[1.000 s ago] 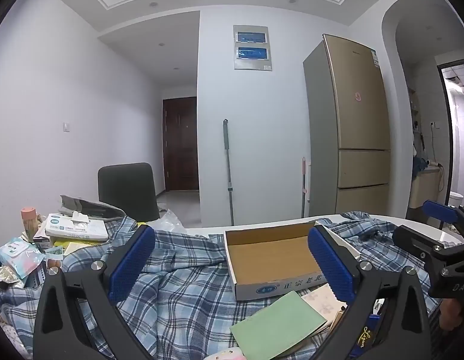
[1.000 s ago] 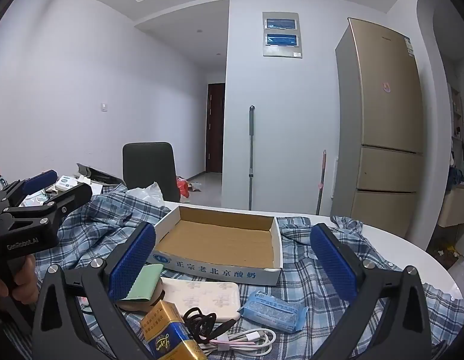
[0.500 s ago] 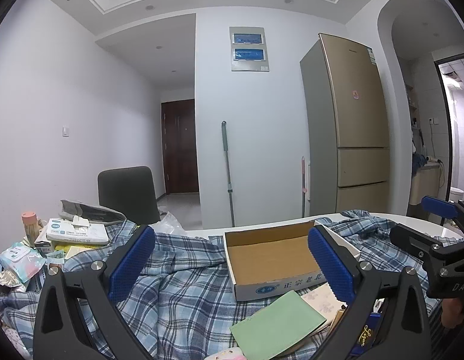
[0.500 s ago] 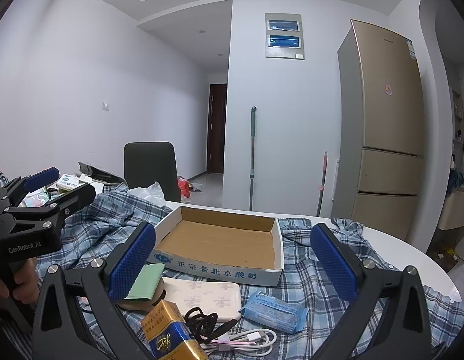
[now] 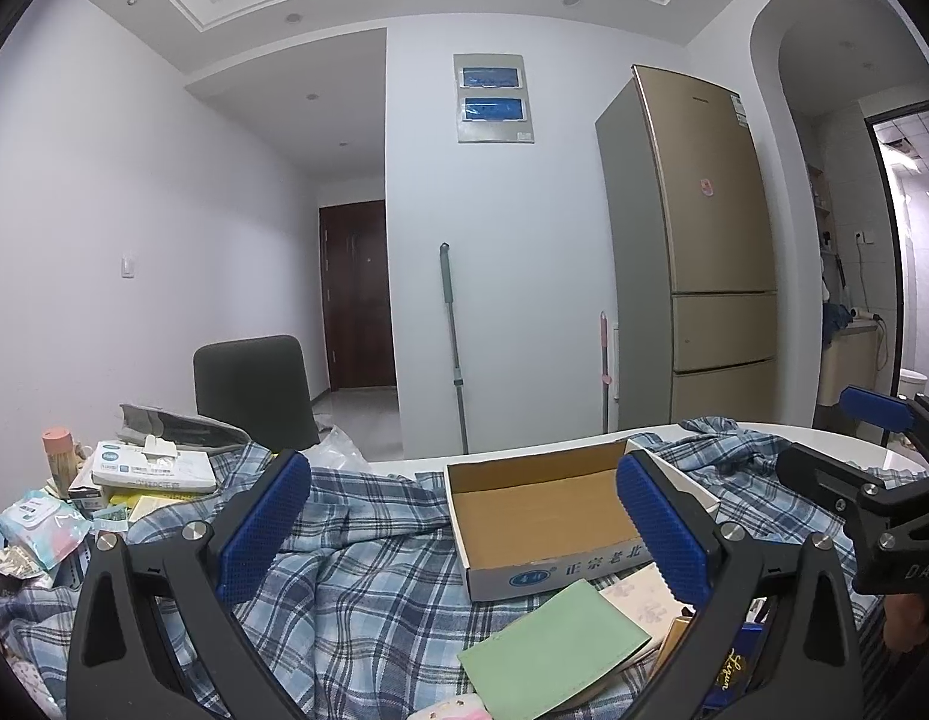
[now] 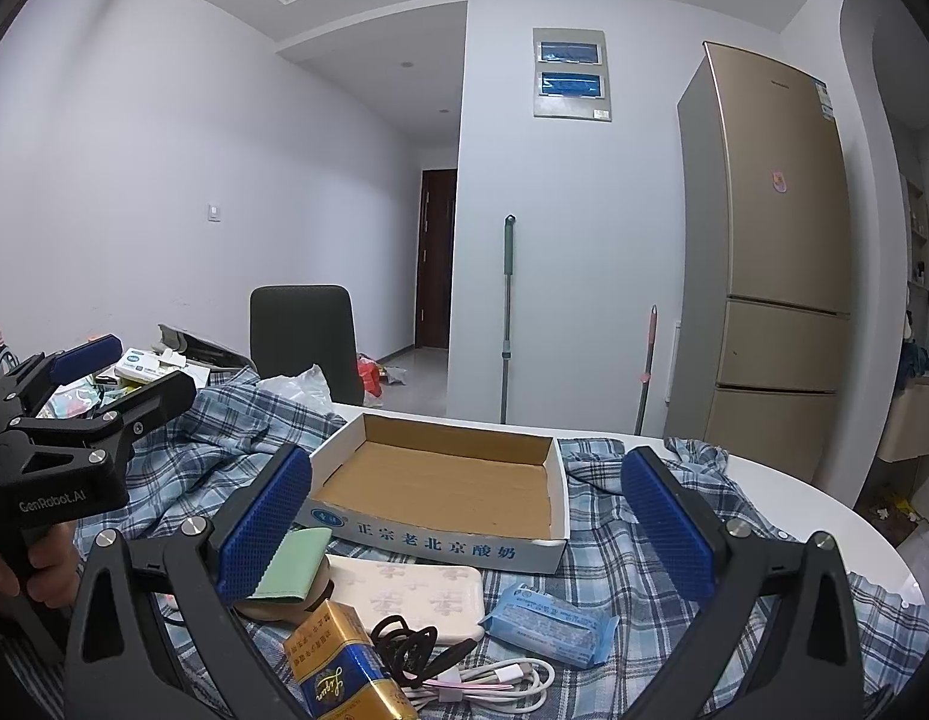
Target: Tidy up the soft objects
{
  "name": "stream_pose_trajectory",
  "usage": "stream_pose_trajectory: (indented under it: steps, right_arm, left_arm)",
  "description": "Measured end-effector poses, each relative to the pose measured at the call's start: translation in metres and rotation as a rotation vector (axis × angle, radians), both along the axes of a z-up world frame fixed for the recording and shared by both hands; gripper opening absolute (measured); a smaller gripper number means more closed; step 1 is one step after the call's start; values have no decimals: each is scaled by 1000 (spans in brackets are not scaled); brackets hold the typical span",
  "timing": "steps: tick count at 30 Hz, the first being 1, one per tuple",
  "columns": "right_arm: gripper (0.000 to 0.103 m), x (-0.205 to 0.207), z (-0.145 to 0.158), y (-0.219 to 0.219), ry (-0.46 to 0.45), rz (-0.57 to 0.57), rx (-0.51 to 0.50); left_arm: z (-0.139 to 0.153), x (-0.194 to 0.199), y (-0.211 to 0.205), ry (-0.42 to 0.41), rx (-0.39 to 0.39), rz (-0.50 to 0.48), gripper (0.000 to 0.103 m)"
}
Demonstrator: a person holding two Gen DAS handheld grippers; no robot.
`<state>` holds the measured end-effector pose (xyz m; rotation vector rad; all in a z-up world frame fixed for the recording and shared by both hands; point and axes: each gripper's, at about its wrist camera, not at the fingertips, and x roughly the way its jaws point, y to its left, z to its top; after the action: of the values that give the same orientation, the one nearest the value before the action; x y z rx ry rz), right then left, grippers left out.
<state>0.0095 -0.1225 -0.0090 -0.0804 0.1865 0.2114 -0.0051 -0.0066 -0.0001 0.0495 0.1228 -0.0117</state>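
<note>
A blue plaid shirt [image 5: 356,576] [image 6: 620,546] lies crumpled over the white table [image 6: 824,516]. An empty shallow cardboard box [image 6: 446,486] [image 5: 542,504] rests on it. In front of the box lie a blue tissue pack [image 6: 548,621], a white pad [image 6: 404,594], a green card [image 5: 554,654] [image 6: 293,561], a gold and blue carton [image 6: 338,660] and coiled cables [image 6: 464,669]. My left gripper [image 5: 464,531] is open and empty above the shirt; it also shows at the left of the right wrist view [image 6: 125,375]. My right gripper [image 6: 467,525] is open and empty above the small items.
A pile of wipes packs, boxes and a pink-capped bottle [image 5: 59,450] sits at the table's left end. A dark chair [image 6: 302,336] stands behind the table. A gold fridge [image 6: 770,276], a mop [image 6: 508,318] and a doorway lie beyond.
Both gripper views have shifted only slightly. Nothing on the table has moved, and both grippers stay open.
</note>
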Motion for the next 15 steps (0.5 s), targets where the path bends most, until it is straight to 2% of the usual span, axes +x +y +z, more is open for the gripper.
stream_pose_trajectory:
  steps: [15]
  right_arm:
    - [103,0,0,1,-2,2,2]
  left_arm:
    - [0,0,1,1,-2,2,103]
